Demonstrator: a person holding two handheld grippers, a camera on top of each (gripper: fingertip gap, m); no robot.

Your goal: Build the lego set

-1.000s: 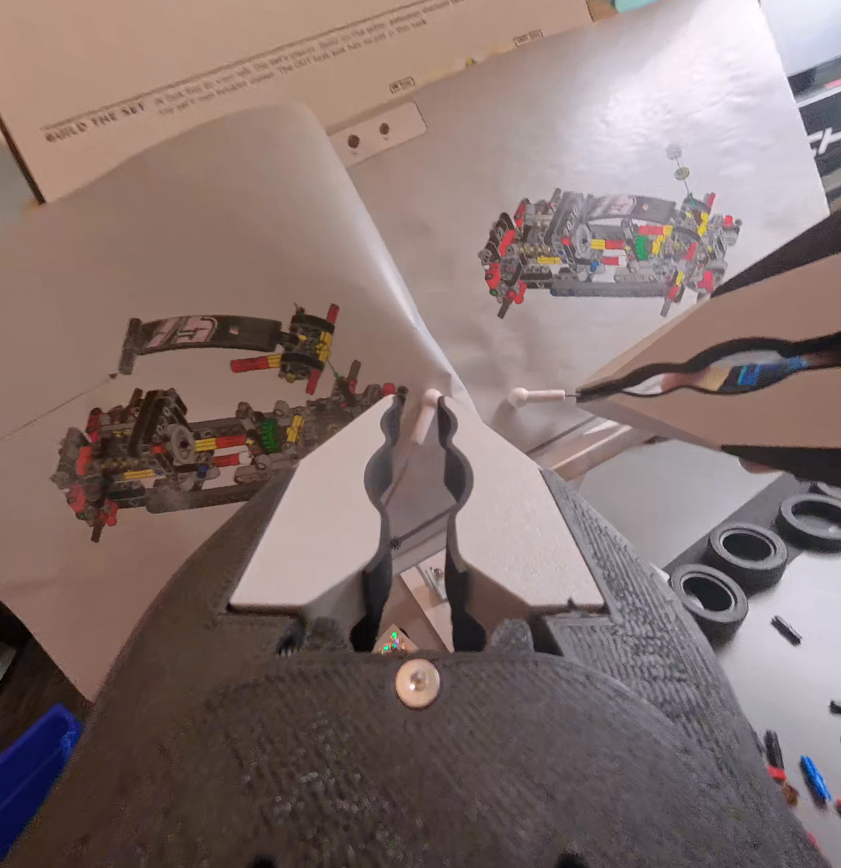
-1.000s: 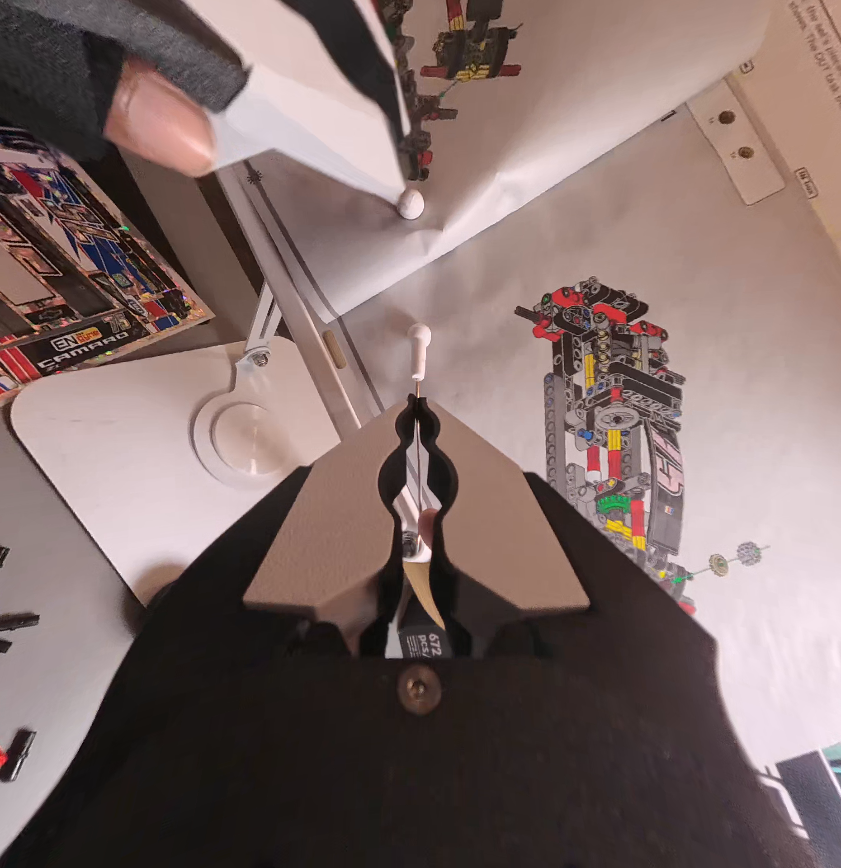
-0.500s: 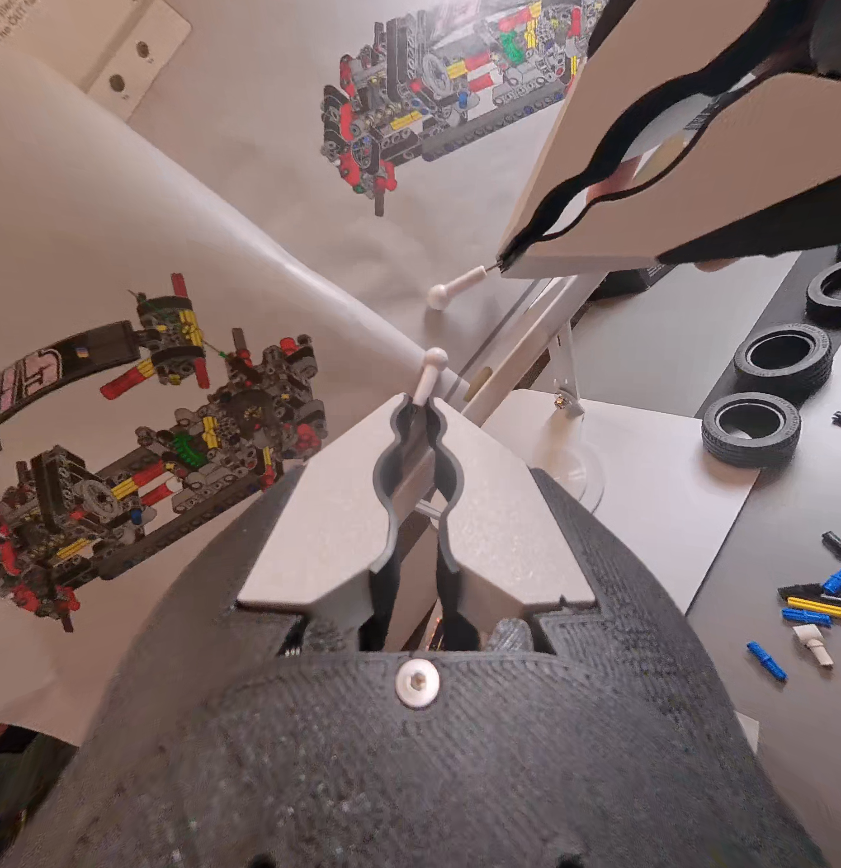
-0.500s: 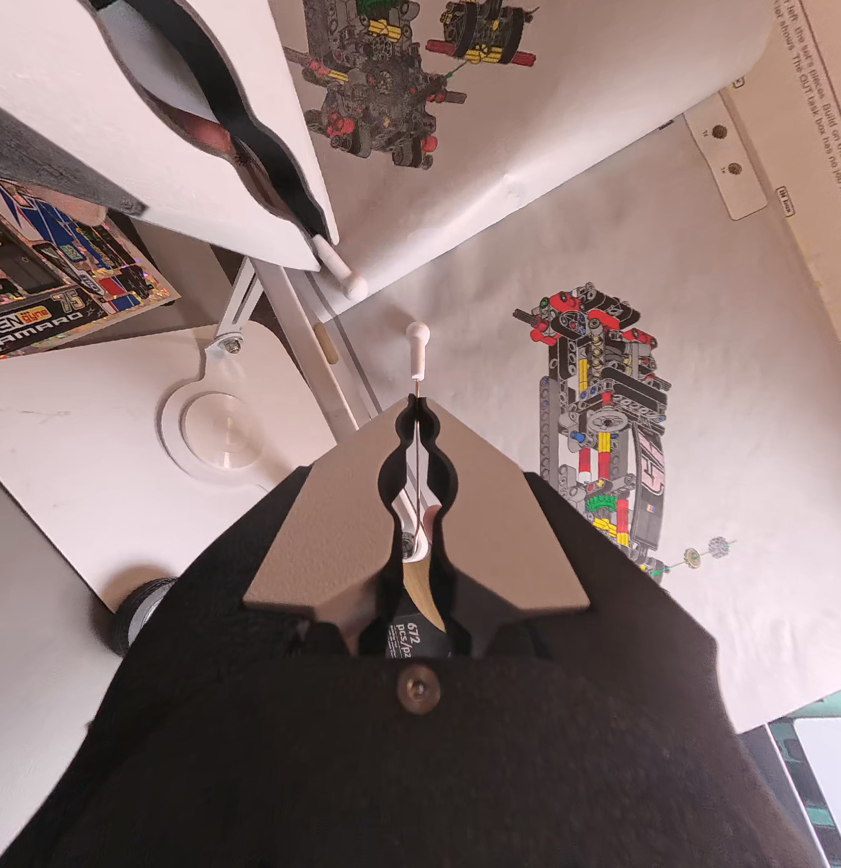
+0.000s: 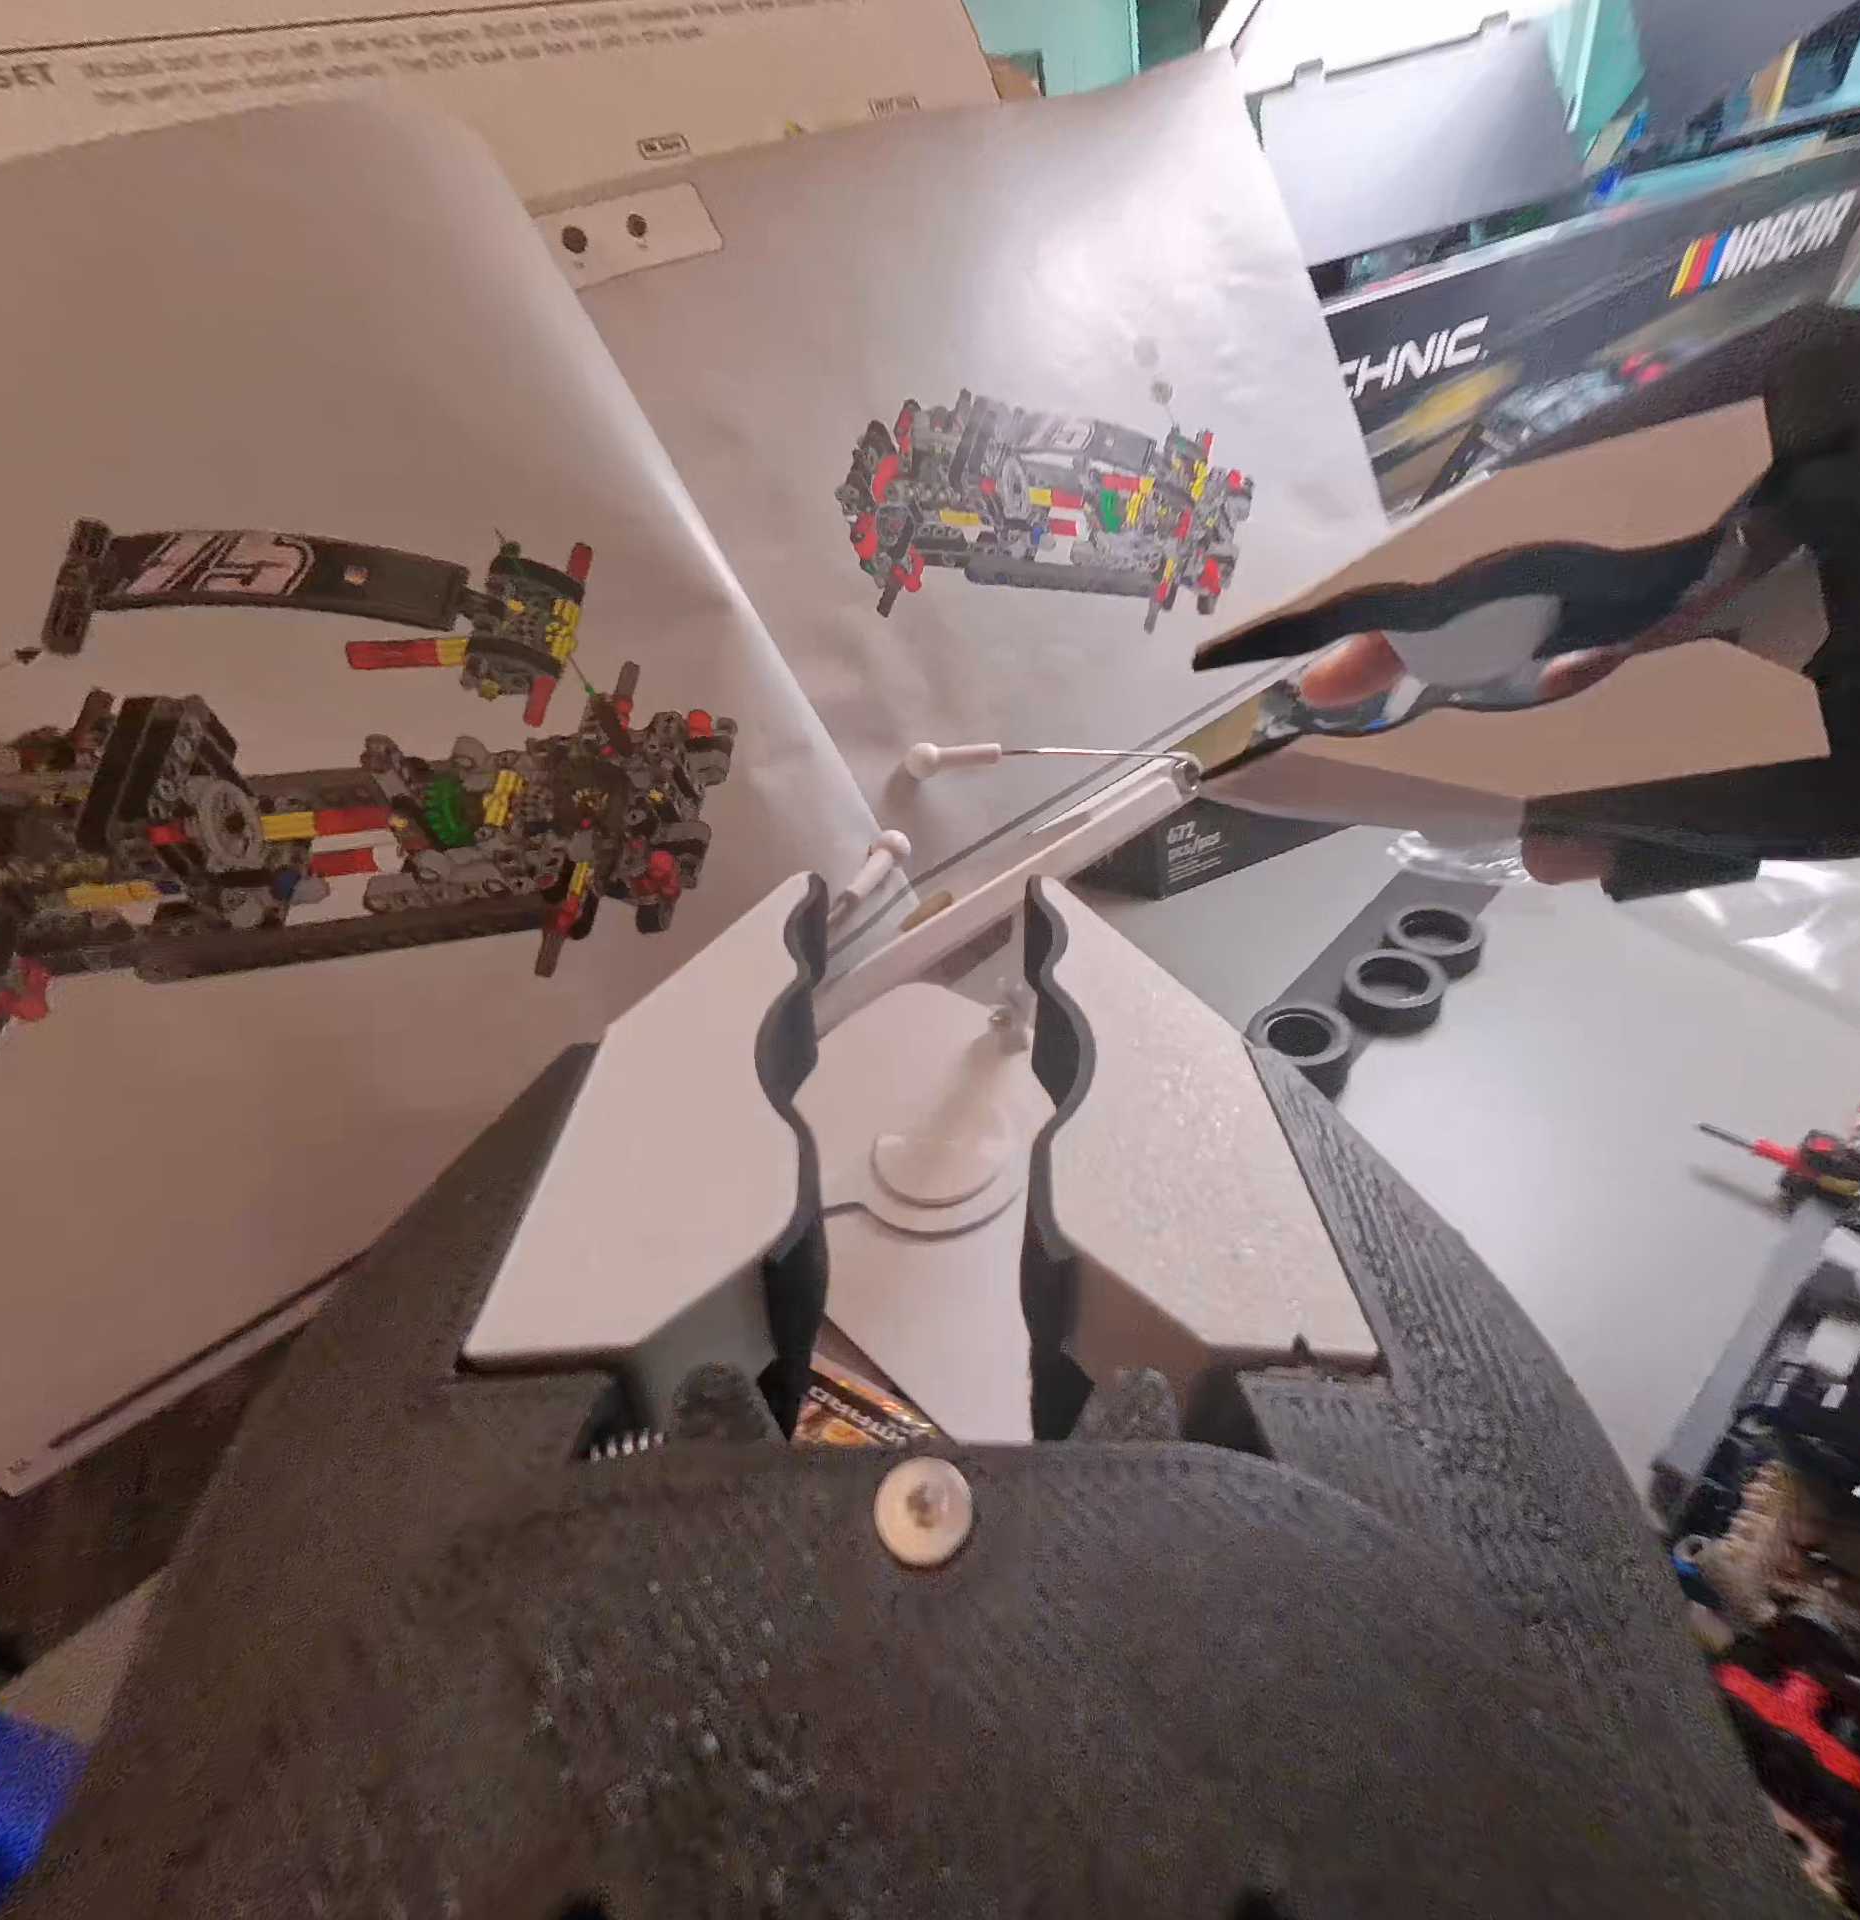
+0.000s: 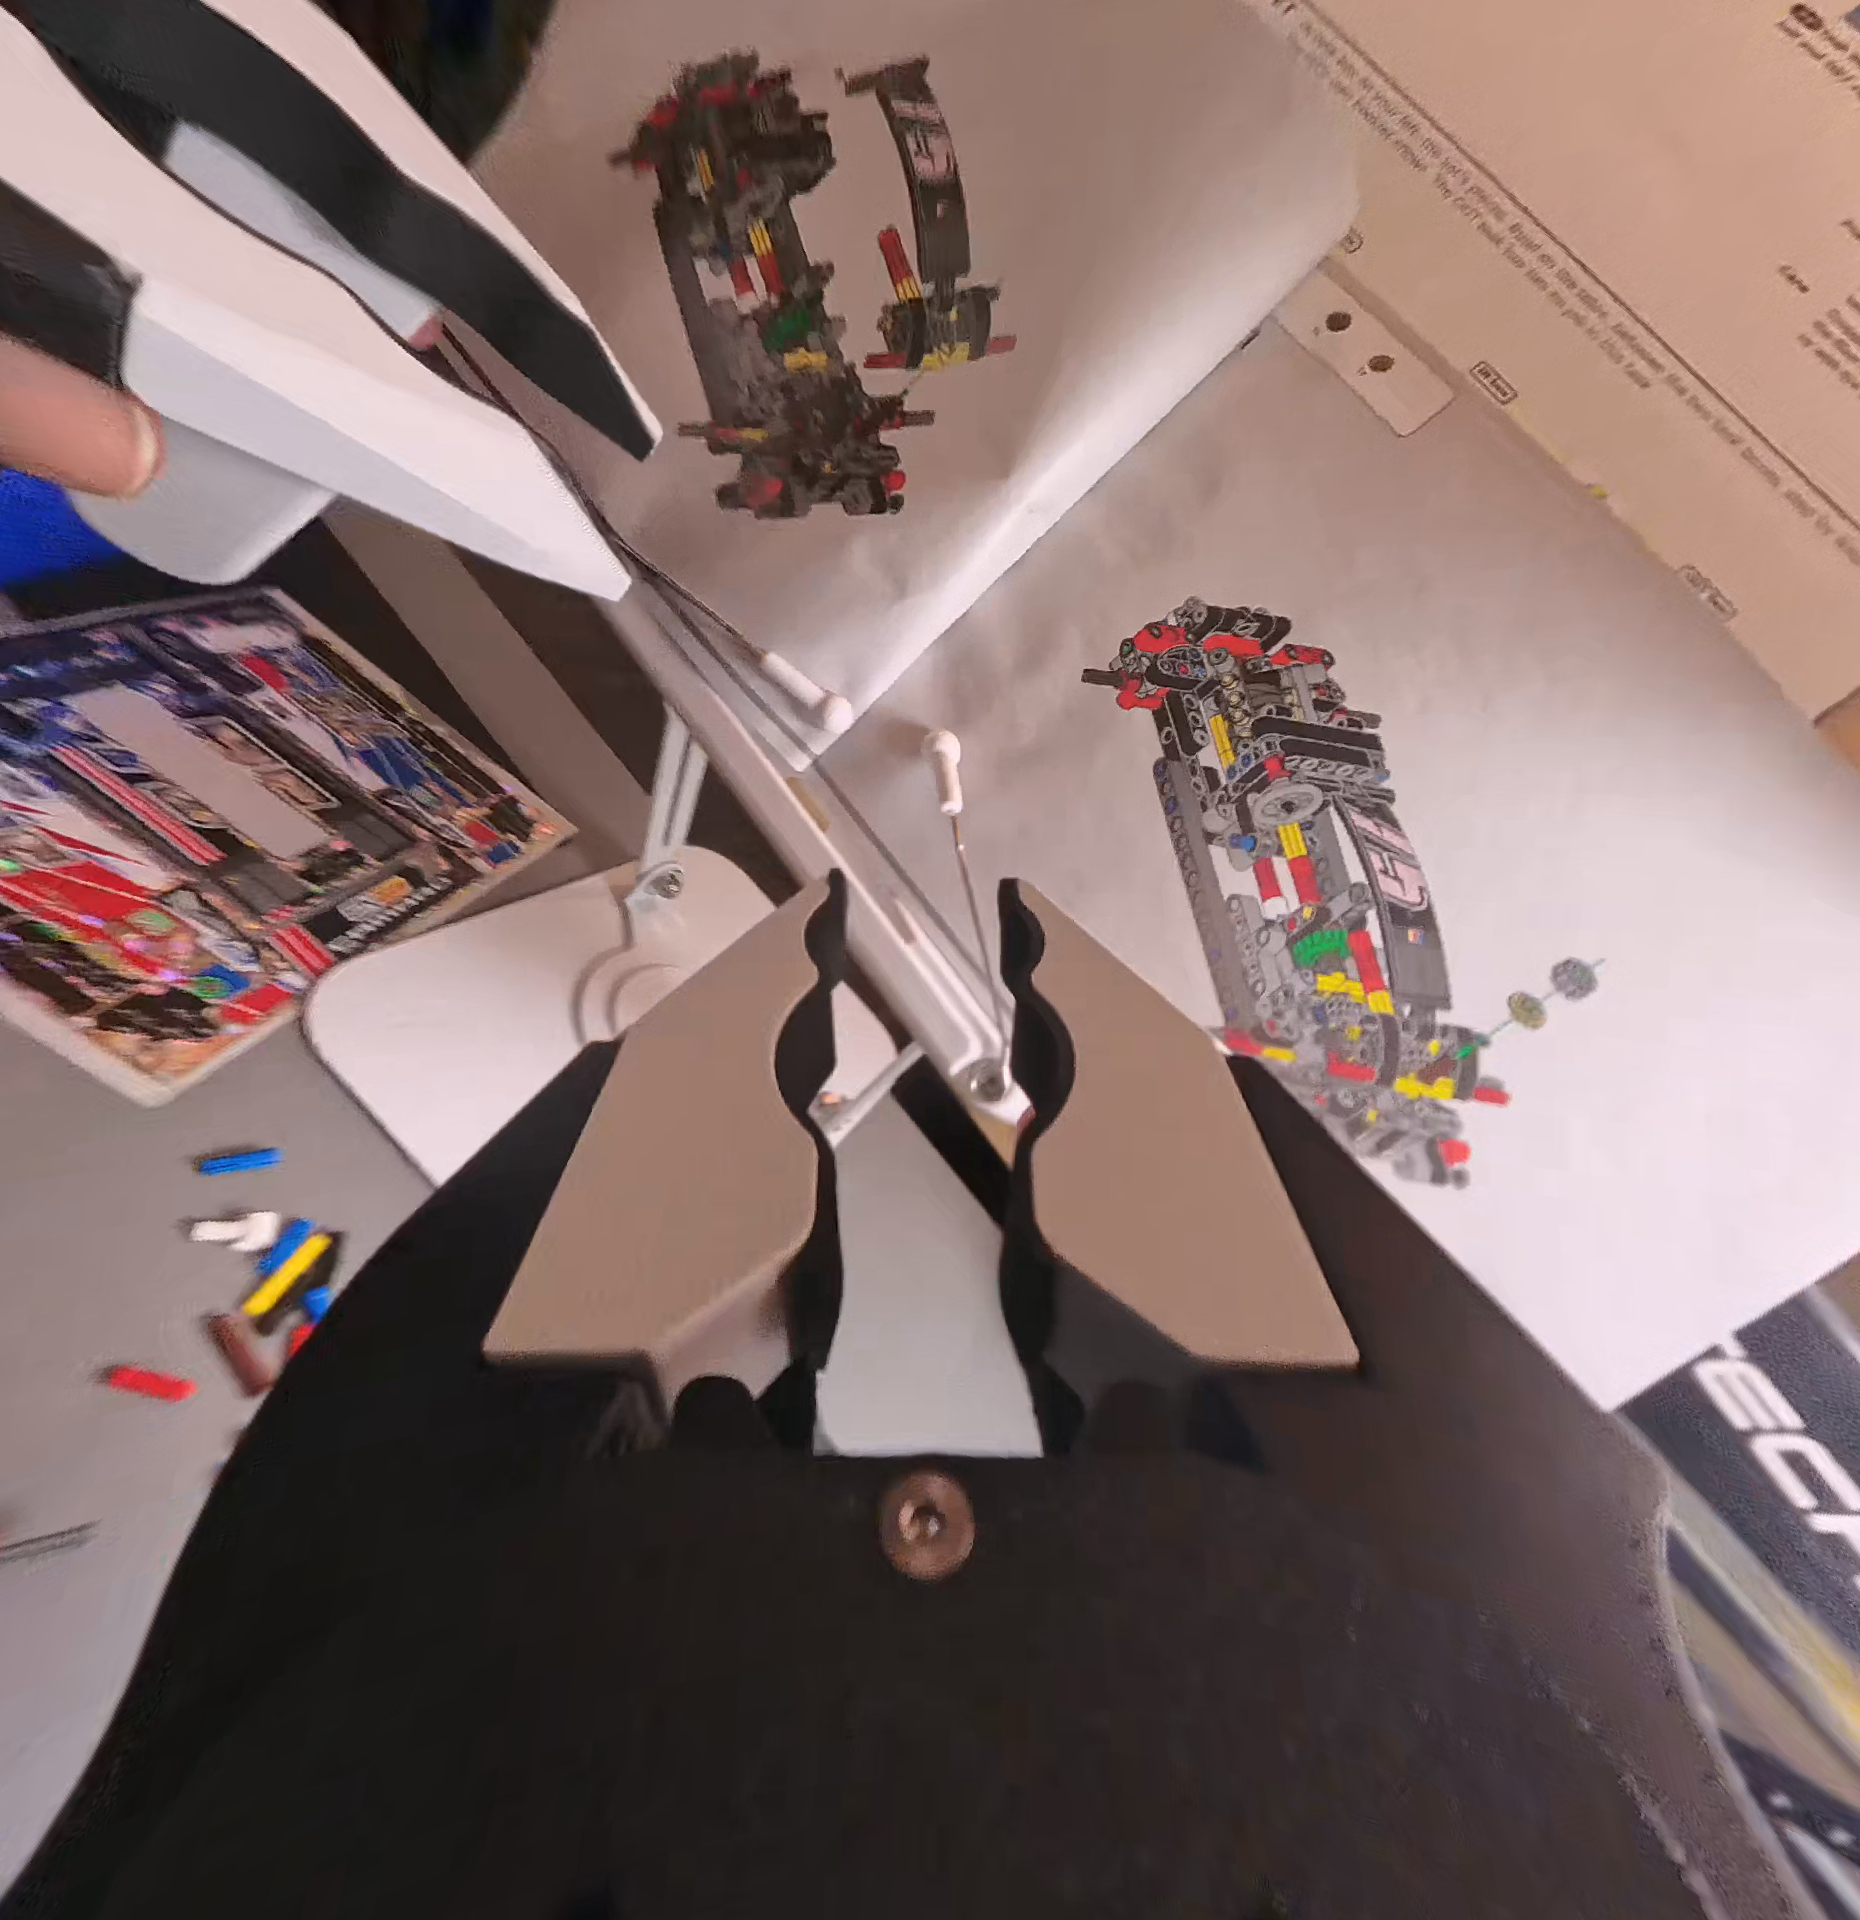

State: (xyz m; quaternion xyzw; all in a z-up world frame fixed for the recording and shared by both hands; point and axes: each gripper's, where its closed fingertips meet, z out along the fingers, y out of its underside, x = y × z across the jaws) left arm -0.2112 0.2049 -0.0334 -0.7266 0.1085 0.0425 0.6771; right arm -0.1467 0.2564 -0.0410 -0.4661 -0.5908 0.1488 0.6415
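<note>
- Left hand-held gripper [image 5: 921, 904]: jaws apart, nothing between them; tips sit at the lower edge of the book stand [image 5: 1009, 894], close to the left page-holder wire with its white tip [image 5: 879, 857].
- Right hand-held gripper [image 6: 915, 904]: jaws apart, empty; the stand's right corner hinge shows in the gap. The right page-holder wire [image 6: 947, 769] rises from there, its white tip lying on the right page.
- Instruction booklet [image 5: 1009, 312] stands open on the white stand. Left page [image 5: 282, 364] curls up and bulges forward; it shows a dark chassis with red, yellow and green parts and a separate black curved panel.
- Right page [image 6: 1528, 727] lies flat and shows the same chassis, more complete, plus two small round gears off to one side.
- On the table [image 5: 1528, 1091]: three black tyres [image 5: 1388, 982] in a row right of the stand; loose small pieces [image 6: 271, 1268], blue, yellow, white, red, left of the stand base.
- A partly built dark and red model [image 5: 1840, 1164] at the right edge, blurred.
- Sticker sheet [image 6: 178, 810] flat on the table, left of the stand.
- Set box [image 5: 1580, 343] behind the booklet, to the right.
</note>
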